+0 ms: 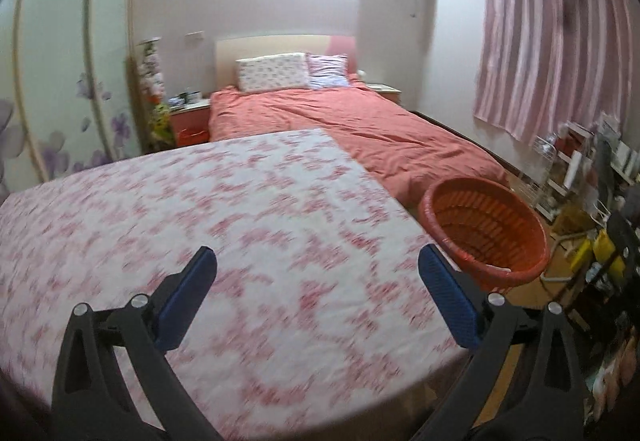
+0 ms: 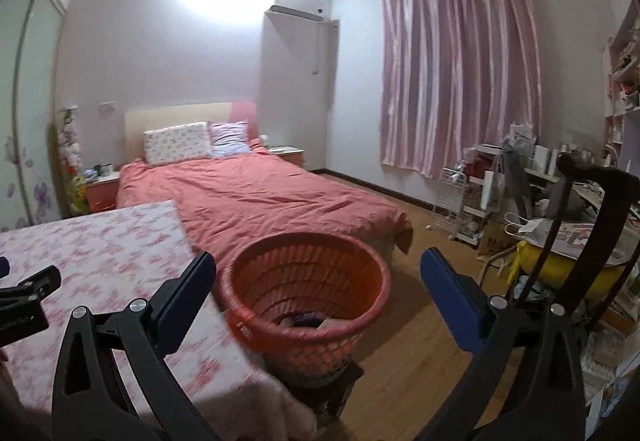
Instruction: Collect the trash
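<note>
An orange-red plastic basket (image 2: pixel 304 293) stands on a dark stool beside the table; several pieces of trash (image 2: pixel 308 321) lie at its bottom. It also shows in the left wrist view (image 1: pixel 486 229), to the right of the table. My right gripper (image 2: pixel 318 287) is open and empty, above and in front of the basket. My left gripper (image 1: pixel 316 283) is open and empty over the table with the pink floral cloth (image 1: pixel 200 221). Part of the left gripper (image 2: pixel 24 301) shows at the left edge of the right wrist view. No loose trash shows on the cloth.
A bed with a coral cover (image 2: pixel 260 197) lies behind the table. A wardrobe with floral glass doors (image 1: pixel 60 81) stands at left. Cluttered racks, bags and a yellow tub (image 2: pixel 560 265) fill the right side under a pink curtain (image 2: pixel 460 73). Wooden floor (image 2: pixel 420 341) lies around the basket.
</note>
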`<state>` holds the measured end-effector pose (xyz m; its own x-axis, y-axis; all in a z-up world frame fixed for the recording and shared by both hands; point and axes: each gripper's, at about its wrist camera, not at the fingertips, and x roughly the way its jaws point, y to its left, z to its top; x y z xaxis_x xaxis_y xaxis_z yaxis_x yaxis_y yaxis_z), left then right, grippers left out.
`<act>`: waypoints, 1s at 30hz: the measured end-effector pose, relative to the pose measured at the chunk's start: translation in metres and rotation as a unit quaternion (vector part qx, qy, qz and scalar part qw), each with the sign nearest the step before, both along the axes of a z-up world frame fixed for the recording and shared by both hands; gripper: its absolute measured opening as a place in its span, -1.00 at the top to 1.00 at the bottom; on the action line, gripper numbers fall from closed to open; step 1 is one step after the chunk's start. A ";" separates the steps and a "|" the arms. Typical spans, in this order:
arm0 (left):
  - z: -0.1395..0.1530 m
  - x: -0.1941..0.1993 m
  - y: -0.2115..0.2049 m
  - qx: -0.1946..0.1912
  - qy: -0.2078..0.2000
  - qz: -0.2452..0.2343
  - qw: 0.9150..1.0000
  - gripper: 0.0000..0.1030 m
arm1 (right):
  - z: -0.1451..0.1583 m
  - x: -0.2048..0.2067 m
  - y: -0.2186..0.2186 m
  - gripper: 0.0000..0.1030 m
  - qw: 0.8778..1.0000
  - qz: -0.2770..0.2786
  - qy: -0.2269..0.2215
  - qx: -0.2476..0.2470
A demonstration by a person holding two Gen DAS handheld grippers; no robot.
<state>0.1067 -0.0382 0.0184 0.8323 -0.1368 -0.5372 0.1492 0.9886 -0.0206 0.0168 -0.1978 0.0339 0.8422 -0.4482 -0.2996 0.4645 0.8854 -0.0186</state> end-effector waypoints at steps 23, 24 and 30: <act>-0.007 -0.084 0.047 0.005 -0.032 0.084 0.996 -0.92 | -0.014 -0.039 0.050 -0.96 0.999 0.005 0.033 0.002; -0.007 -0.085 0.048 0.004 -0.031 0.086 0.996 -0.92 | -0.015 -0.040 0.052 -0.96 0.999 0.003 0.035 0.000; -0.013 -0.090 0.050 0.009 -0.024 0.093 0.995 -0.92 | -0.020 -0.044 0.056 -0.96 0.999 -0.004 0.045 -0.001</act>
